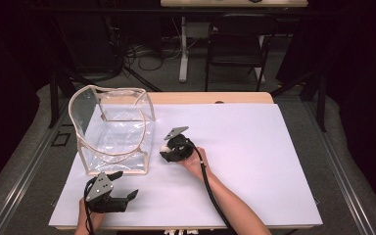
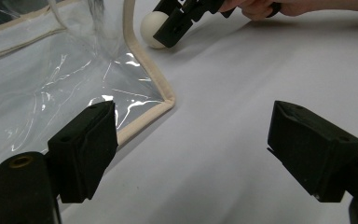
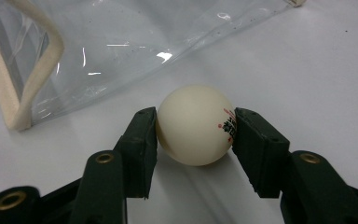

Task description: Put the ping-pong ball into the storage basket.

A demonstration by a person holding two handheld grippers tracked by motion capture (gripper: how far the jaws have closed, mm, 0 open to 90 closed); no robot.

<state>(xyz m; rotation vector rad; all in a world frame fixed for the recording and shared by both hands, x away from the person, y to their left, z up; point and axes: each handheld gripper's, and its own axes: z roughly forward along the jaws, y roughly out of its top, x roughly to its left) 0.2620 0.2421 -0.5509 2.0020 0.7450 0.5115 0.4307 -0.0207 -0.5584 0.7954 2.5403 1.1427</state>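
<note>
My right gripper [image 3: 196, 128] has its jaws closed on a cream-white ball [image 3: 196, 125], one pad pressed against each side of it, with small red and black print showing on the side by one pad. The ball rests on the white bench [image 1: 254, 147], gripped low, and my right hand [image 1: 196, 161] holds the gripper near the middle of the sheet. Just beside the ball stands a clear plastic bag [image 1: 112, 129] with cream piping along its edges; its mouth is open at the top and its near corner lies close to the ball without touching it.

My left gripper [image 1: 119, 187] rests near the front edge of the bench, in front of the bag. Its jaws stand wide apart with nothing between them, one pad just beside the bag's bottom corner [image 2: 165, 100]. From there I see the ball [image 2: 151, 29] at the far side of that corner, caught in my other gripper.
</note>
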